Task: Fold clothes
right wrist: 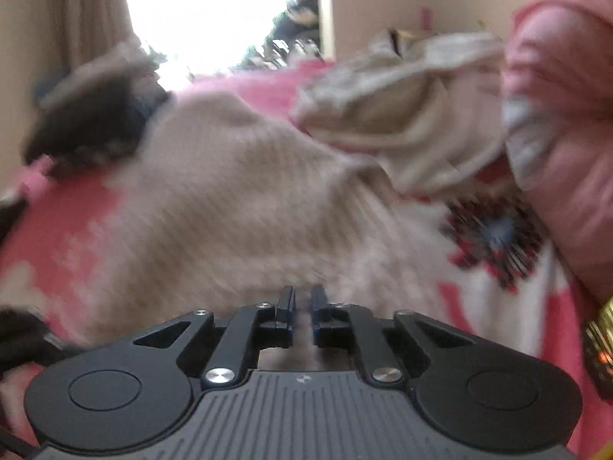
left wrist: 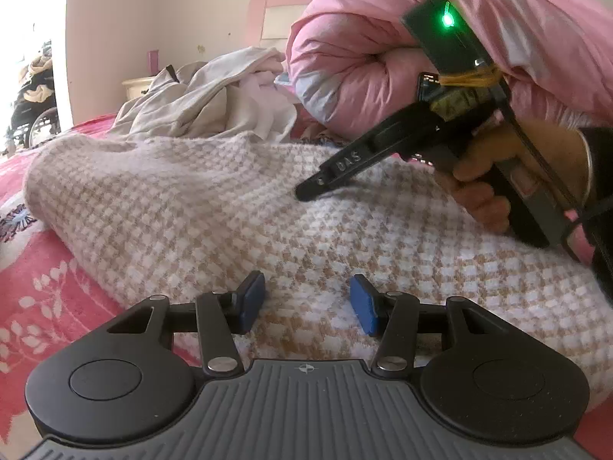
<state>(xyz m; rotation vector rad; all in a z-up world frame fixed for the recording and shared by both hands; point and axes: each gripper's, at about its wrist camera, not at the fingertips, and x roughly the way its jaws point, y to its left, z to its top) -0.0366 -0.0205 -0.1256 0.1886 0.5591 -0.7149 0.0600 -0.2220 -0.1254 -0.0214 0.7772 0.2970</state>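
Left gripper (left wrist: 308, 303): jaws stand apart, blue pads clear of each other, nothing between them; it hovers just above the beige-and-white checked knit garment (left wrist: 230, 207), which lies spread directly beneath and ahead of it on the pink floral bedsheet (left wrist: 46, 291).

Right gripper (left wrist: 306, 193): held in a hand (left wrist: 498, 176) ahead and to the right of the left gripper, its black tip touching the garment's surface. In the right wrist view the frame is motion-blurred; jaws drawn nearly together, with what looks like a thin fold of the knit between the pads, though I cannot tell for certain.

Beyond the garment: a crumpled heap of cream clothes (left wrist: 207, 96). To its right, a rolled pink quilt (left wrist: 383, 61).
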